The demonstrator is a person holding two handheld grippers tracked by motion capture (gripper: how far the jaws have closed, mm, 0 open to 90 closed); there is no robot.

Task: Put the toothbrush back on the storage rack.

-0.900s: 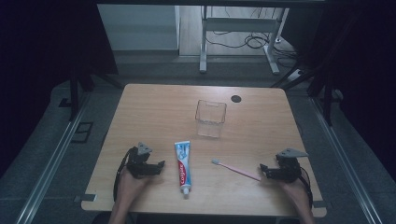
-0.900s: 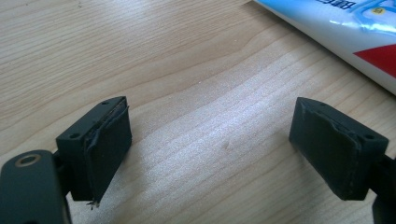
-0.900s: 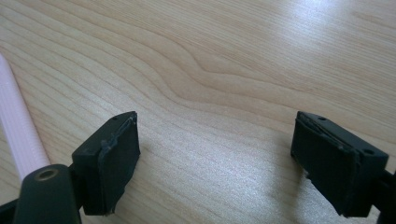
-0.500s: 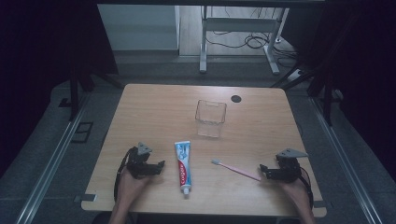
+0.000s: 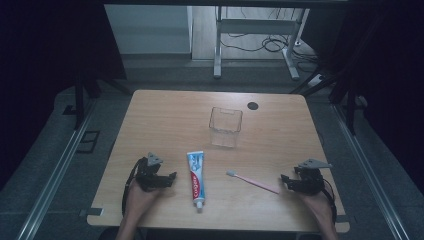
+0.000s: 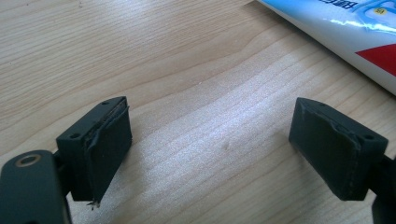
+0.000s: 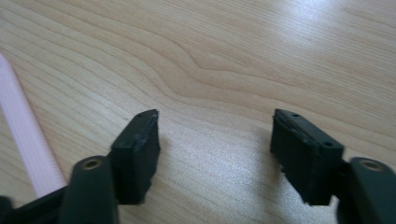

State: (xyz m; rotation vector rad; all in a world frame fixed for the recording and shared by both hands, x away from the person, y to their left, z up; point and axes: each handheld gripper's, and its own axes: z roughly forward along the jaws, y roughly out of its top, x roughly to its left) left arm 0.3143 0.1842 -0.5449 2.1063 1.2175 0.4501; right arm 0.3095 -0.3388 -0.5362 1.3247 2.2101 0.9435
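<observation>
Counting up what's on the wooden table [image 5: 165, 112]: one toothpaste tube [image 5: 195, 173], one pink toothbrush [image 5: 252, 181], one clear plastic cup [image 5: 225, 127], and two grippers, one in each hand. Left gripper [image 5: 170, 179] sits low near the front edge, just left of the tube, jaws pointing toward it; in the left gripper view its two black pads [image 6: 105, 144] stand wide apart with bare wood between them, nothing held, and the toothpaste tube [image 6: 345, 35] lies just beyond at the upper right. Right gripper [image 5: 286, 181] rests near the front right, jaws aimed at the handle end of the toothbrush, close to it; in the right gripper view its jaws are parted too, empty wood between, gripping nothing, with the pink toothbrush [image 7: 25, 140] handle running along the left edge beside the left jaw. Toothpaste lies lengthwise, cap toward the person; toothbrush lies slanted, bristle head toward the middle; cup stands upright farther back, well apart from both grippers
</observation>
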